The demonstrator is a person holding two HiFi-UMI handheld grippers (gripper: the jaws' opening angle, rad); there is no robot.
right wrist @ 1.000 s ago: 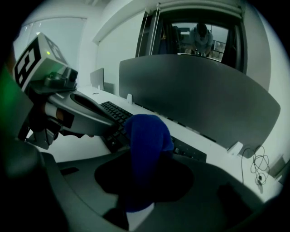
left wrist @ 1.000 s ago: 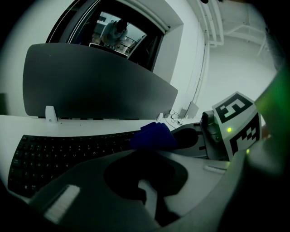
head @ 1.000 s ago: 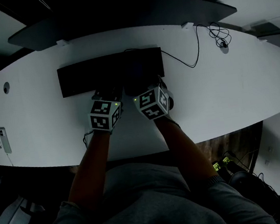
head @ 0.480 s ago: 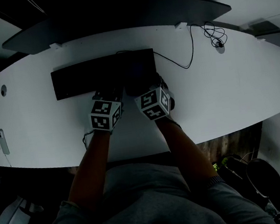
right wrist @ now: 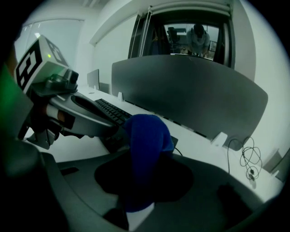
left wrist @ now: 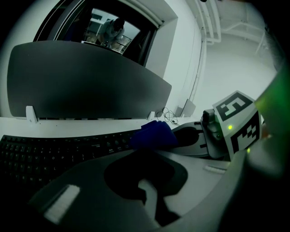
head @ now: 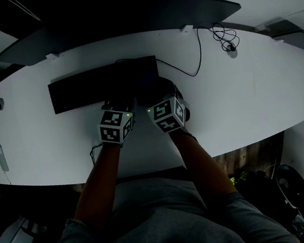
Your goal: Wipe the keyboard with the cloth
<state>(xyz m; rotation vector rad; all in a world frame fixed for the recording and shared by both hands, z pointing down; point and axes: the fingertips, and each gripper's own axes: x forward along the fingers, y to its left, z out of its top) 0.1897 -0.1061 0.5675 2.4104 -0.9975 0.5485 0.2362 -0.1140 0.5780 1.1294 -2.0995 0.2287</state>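
Blue cloth (right wrist: 146, 145) is bunched between the jaws of the right gripper (head: 158, 91), which are clamped on it. Its free end bulges forward onto the right end of the black keyboard (head: 103, 83). In the head view the cloth reads only as a dark lump over the keyboard's last keys (the light is low, and the blue shows only in the two gripper views). The left gripper (left wrist: 146, 156) sits just beside the right one, at the keyboard's near edge and a little right of its middle. Its jaws are drawn together with nothing between them; whether their tips touch the keys I cannot tell. The keyboard lies on a white desk (head: 239, 100), its long side parallel to the dark grey partition (head: 121, 21) standing behind it. A thin black cable (head: 190, 74) leaves the keyboard's far right corner and runs right, towards a small coil of wire (head: 224, 39) by the partition's right end. Both forearms (head: 101, 176) reach in from the keyboard's near side.
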